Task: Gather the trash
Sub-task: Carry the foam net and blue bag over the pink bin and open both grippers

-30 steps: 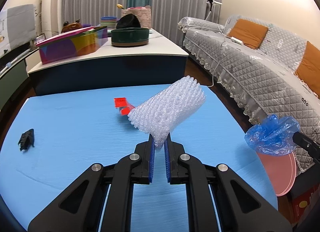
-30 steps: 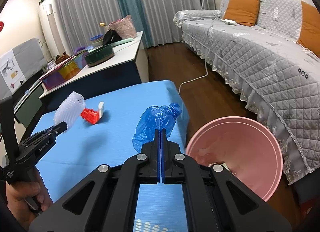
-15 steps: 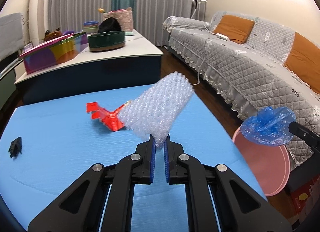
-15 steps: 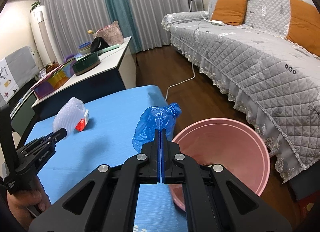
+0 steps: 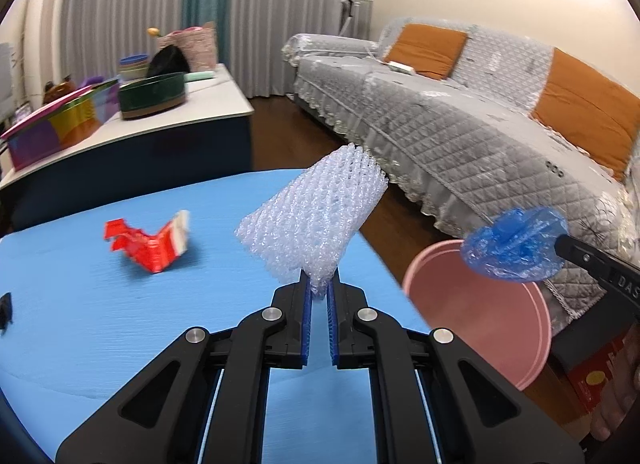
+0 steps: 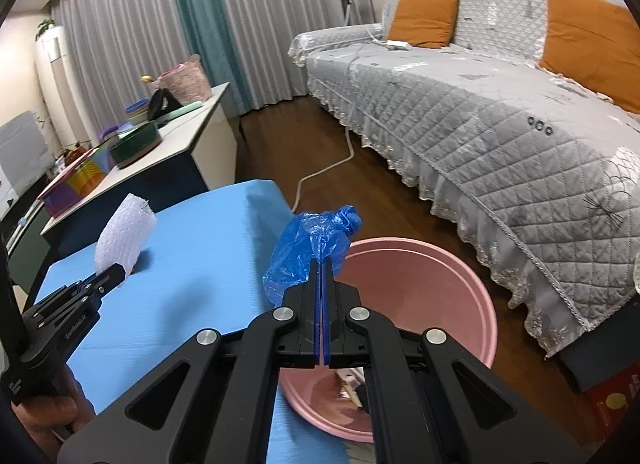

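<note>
Warm even indoor light; soft shadows; fisheye bending, dark corners; slight motion blur left view.

The blue table [image 5: 100, 304] is largely bare: only a crumpled red carton [image 5: 150, 242] lies left of centre and a small black scrap [image 5: 5, 310] at the far-left edge. Right of the table's edge, the pink bin [image 6: 460, 296] stands open-mouthed on the floor, with some litter low inside. The grey quilted sofa [image 6: 480, 112] closes off the right side just beyond the bin. A cluttered white sideboard [image 5: 168, 120] blocks the far side; a strip of wood floor [image 6: 304, 144] runs between it and the sofa.
</note>
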### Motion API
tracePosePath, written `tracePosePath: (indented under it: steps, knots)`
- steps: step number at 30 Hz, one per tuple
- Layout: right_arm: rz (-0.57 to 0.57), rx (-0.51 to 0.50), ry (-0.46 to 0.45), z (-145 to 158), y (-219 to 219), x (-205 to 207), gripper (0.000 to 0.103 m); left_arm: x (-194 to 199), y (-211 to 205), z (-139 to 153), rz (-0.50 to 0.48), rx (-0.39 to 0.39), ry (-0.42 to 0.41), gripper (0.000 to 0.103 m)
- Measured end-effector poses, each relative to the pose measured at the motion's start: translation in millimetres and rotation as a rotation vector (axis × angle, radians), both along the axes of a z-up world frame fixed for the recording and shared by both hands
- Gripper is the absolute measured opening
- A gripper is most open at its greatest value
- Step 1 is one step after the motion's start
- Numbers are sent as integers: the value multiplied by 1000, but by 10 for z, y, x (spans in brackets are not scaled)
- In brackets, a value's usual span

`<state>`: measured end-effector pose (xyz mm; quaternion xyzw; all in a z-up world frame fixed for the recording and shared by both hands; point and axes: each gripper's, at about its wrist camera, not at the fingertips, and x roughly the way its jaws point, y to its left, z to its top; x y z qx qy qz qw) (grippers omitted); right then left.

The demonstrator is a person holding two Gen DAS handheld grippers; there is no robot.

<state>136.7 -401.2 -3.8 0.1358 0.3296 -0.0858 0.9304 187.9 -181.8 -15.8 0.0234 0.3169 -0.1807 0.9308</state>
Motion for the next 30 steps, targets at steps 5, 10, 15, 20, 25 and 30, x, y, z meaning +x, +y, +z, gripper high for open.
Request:
tracePosePath:
  steps: [5,10,15,20,25,30]
  knots:
    - [-48,-9,16,-36,-181,-61,1,-86,-280,-14,-77,-3,-3,7]
    - [-77,-9,33,-96,-329,-107,1,-154,-514,-34,-152,-11,7,7]
    - [-94,-24,50,-147,-425,-145,1,-183,-689,-59,-205,-26,36,7]
    - [-116,-37,73,-196,-515,-179,1,-223,-879,-90,-258,-23,55,7]
    - [-130,-35,95,-248,-603,-210,1,-237,-1039,-119,-290,-22,70,7]
    - [-114,4,126,-328,-657,-211,5,-205,-1097,-125,-314,-29,89,32]
